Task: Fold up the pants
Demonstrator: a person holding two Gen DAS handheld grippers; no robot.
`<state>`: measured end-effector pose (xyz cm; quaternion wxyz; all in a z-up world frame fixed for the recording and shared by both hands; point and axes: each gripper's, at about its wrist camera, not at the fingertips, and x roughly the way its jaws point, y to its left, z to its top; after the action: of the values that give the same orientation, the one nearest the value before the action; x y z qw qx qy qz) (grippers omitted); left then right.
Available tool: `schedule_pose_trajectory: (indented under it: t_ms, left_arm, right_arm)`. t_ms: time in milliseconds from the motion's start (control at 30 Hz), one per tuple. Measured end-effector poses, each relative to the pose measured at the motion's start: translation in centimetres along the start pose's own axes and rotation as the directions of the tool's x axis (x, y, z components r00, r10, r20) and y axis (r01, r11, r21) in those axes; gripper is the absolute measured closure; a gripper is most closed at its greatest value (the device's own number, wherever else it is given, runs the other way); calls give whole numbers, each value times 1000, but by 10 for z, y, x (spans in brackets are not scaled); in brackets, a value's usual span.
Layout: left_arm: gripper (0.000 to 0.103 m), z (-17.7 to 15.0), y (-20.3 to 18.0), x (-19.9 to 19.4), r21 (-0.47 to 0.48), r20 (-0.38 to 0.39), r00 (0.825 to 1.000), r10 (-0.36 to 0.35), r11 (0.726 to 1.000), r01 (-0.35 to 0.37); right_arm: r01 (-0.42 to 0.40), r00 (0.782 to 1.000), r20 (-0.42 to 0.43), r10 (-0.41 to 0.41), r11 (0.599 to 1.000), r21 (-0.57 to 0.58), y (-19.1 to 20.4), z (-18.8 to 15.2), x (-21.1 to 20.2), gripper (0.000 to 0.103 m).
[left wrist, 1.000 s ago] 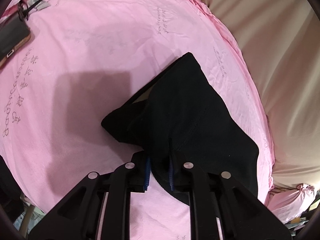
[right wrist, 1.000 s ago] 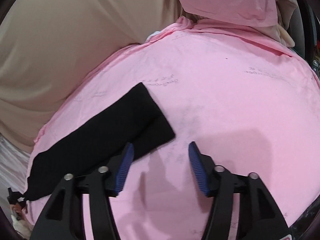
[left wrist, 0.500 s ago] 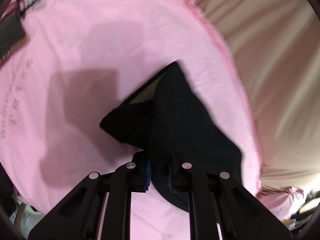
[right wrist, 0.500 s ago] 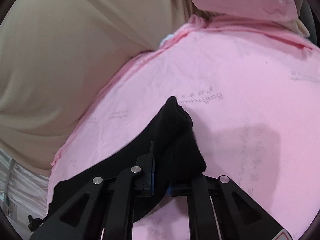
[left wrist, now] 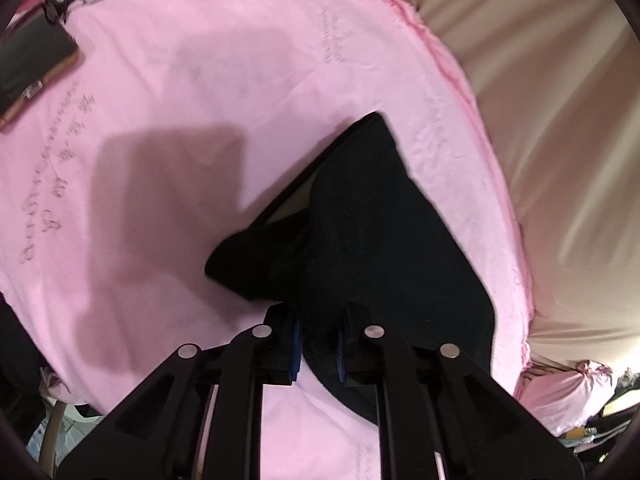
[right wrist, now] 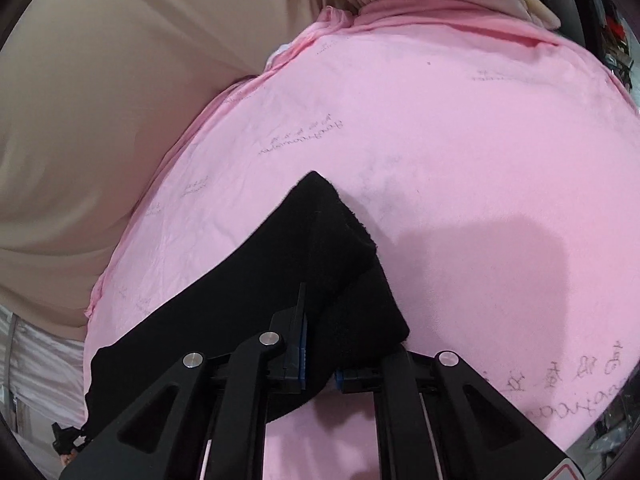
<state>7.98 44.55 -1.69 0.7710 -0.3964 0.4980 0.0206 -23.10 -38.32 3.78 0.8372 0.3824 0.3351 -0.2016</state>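
Nearest to us, our left gripper (left wrist: 318, 346) has its jaws drawn nearly together, pinching a bunched edge of the black pants (left wrist: 360, 240); our right gripper (right wrist: 320, 364) has just been closing, and its jaws now clamp a thick fold of the same pants (right wrist: 320, 264) between the blue pads (right wrist: 303, 350). Beyond the fingers the garment lies on the pink sheet (left wrist: 200, 80), one end lifted and peaked, the rest trailing flat toward the sheet's edge; we judge the fold barely begun, both ends gripped but nothing yet laid over and smoothed. Farther off, a dark phone (left wrist: 28, 68) rests near the sheet's far corner; a beige cover (right wrist: 100, 80) lies beyond.
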Motion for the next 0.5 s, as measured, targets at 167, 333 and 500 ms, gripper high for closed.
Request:
schedule_pose_trajectory:
  t_ms: [167, 333, 500]
  left_arm:
    - [82, -6, 7, 8, 16, -13, 996, 83, 996, -83]
    - [74, -20, -3, -42, 22, 129, 986, 103, 994, -106]
    - [74, -22, -44, -105, 58, 412, 872, 264, 948, -314]
  right_arm:
    - [109, 993, -23, -112, 989, -103, -6, -9, 26, 90]
    - [270, 960, 95, -262, 958, -92, -19, -14, -26, 56]
    - [262, 945, 243, -220, 953, -154, 18, -6, -74, 54]
